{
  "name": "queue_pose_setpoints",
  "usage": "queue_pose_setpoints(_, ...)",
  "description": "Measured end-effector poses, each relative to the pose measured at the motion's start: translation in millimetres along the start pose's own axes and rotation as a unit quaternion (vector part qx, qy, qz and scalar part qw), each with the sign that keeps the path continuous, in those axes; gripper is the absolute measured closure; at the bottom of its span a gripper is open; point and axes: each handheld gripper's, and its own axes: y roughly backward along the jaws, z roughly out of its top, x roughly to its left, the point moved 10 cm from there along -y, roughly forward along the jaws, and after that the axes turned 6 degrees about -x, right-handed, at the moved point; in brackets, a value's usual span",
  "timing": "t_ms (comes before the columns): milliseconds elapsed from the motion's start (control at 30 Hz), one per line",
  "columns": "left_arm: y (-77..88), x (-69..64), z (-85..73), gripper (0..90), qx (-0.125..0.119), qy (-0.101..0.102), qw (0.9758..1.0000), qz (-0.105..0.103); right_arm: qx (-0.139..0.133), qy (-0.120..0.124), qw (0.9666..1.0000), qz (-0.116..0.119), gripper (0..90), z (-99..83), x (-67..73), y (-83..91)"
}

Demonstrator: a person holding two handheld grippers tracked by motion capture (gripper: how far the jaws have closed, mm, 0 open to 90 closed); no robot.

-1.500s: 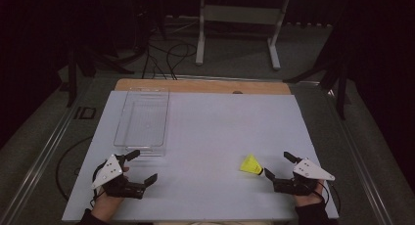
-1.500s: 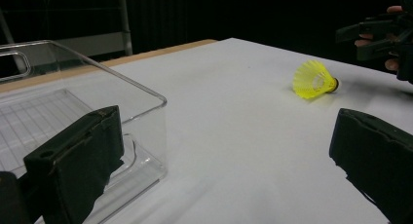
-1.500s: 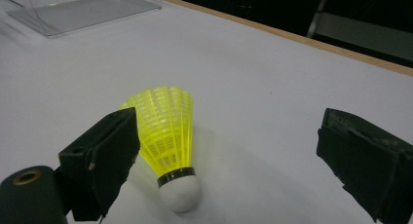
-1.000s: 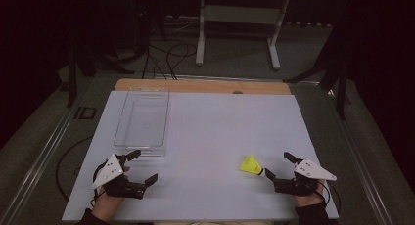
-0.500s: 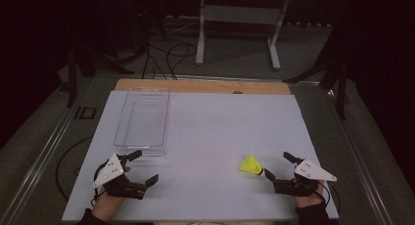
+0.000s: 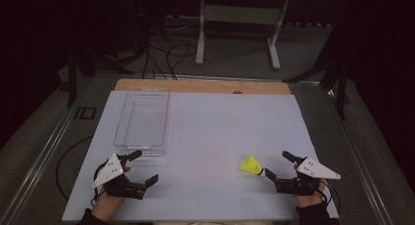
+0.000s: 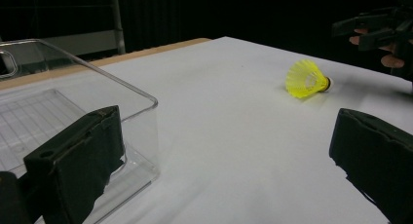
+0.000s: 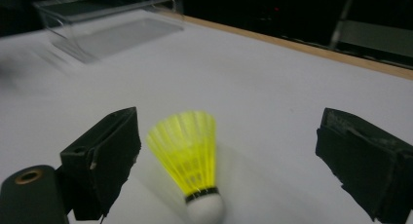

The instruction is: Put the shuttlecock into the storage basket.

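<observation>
A yellow shuttlecock (image 6: 251,165) is seen lying on its side on the white table (image 6: 220,132), near the front right, just ahead of the right gripper (image 6: 275,165), whose jaws are spread wide and grip nothing. A clear tray (image 6: 143,121) is set at the left, with nothing seen inside. The left gripper (image 6: 144,166) is held just before it, jaws apart, nothing gripped.
</observation>
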Motion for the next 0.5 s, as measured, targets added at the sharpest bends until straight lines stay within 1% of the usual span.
queue_pose_setpoints(133, 0.3, 0.5, 0.8, 0.0, -0.002, 0.002, 1.0, 0.0, -0.007, -0.007, 0.9999, 0.013, 9.0, 17.3, 2.5, 0.3)
queue_pose_setpoints(167, 0.4, 0.1, 1.0, 0.0, -0.003, 0.002, 1.0, -0.002, -0.009, -0.006, 0.9997, 0.021, 8.9, 21.8, 4.0, 0.7)
queue_pose_setpoints(233, 0.3, -0.4, 1.0, 0.0, -0.002, 0.001, 1.0, -0.002, -0.007, 0.004, 0.9997, 0.025, 9.0, 29.3, 6.3, 0.9)
queue_pose_setpoints(300, 0.0, -0.9, 0.8, 0.0, -0.001, -0.001, 1.0, -0.003, 0.0, 0.016, 0.9994, 0.03, 9.0, 34.6, 8.0, -0.4)
queue_pose_setpoints(367, -0.3, -1.4, 0.6, 0.0, -0.001, -0.001, 1.0, -0.004, 0.013, 0.02, 0.9989, 0.039, 8.9, 37.9, 9.6, -2.4)
queue_pose_setpoints(500, -0.3, -1.5, 0.8, 0.0, -0.001, -0.001, 1.0, -0.005, 0.037, 0.035, 0.9975, 0.049, 8.9, 41.7, 10.4, -7.2)
